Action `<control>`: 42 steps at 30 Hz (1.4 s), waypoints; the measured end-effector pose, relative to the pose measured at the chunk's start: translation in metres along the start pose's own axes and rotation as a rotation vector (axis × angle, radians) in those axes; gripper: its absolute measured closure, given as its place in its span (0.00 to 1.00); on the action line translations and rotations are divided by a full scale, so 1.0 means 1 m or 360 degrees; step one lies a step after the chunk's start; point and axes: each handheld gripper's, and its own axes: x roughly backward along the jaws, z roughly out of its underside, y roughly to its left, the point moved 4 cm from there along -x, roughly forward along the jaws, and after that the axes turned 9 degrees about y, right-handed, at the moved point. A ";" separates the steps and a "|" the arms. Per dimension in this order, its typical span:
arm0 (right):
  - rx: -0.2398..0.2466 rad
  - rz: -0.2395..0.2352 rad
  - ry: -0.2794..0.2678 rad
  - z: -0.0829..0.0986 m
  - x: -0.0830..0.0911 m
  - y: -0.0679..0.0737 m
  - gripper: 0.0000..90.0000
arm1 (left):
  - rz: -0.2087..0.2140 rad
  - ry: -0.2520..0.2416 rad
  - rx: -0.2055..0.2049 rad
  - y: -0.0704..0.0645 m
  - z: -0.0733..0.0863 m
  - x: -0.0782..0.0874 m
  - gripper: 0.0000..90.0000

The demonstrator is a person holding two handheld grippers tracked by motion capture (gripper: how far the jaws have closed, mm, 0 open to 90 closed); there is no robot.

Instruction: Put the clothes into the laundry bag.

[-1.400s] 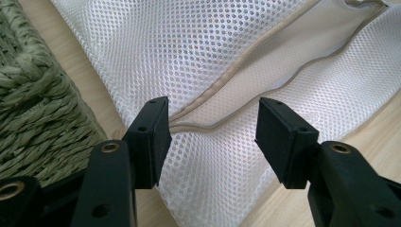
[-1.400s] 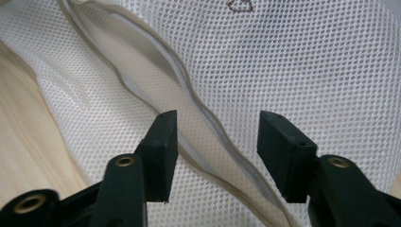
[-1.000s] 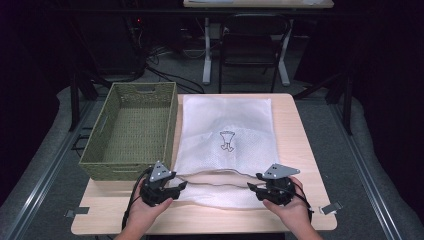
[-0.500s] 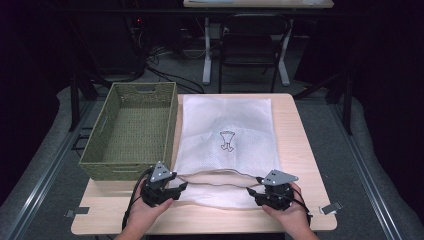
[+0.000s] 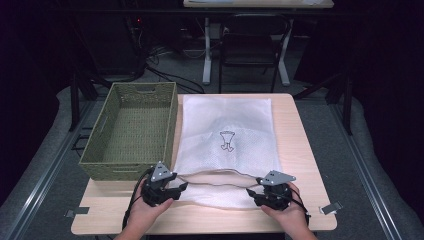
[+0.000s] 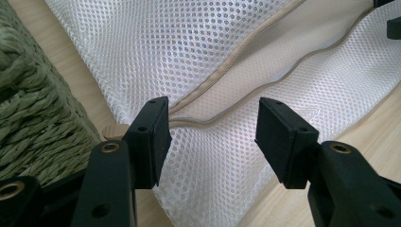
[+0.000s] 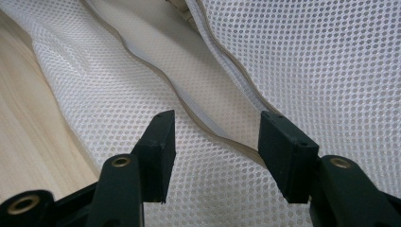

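Since both hands have slid nearer the person, left claw (image 6: 210, 142) and right claw (image 7: 215, 151) gape wide over the mesh bag's (image 5: 227, 130) open hem, gripping nothing; bag flat on tabletop (image 5: 300, 150).

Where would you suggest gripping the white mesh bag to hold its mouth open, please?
Probably the beige-trimmed lower lip of the mesh bag, coming in from the near table edge: the zip gapes there, and the open left gripper and right gripper already straddle that edge.
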 end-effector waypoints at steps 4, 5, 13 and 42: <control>0.0001 0.0003 0.0017 0.001 -0.002 0.001 0.52 | 0.0004 0.0005 0.0007 0.000 0.000 -0.001 0.50; 0.0002 0.0004 0.0019 0.001 -0.002 0.001 0.52 | 0.0005 0.0005 0.0007 0.000 0.000 -0.001 0.50; 0.0012 -0.0003 0.0021 0.001 -0.003 0.002 0.52 | 0.0008 0.0010 0.0008 0.000 0.001 -0.002 0.50; 0.0067 -0.0015 0.0030 0.000 -0.007 0.008 0.52 | 0.0007 0.0033 -0.0005 -0.003 0.001 -0.007 0.50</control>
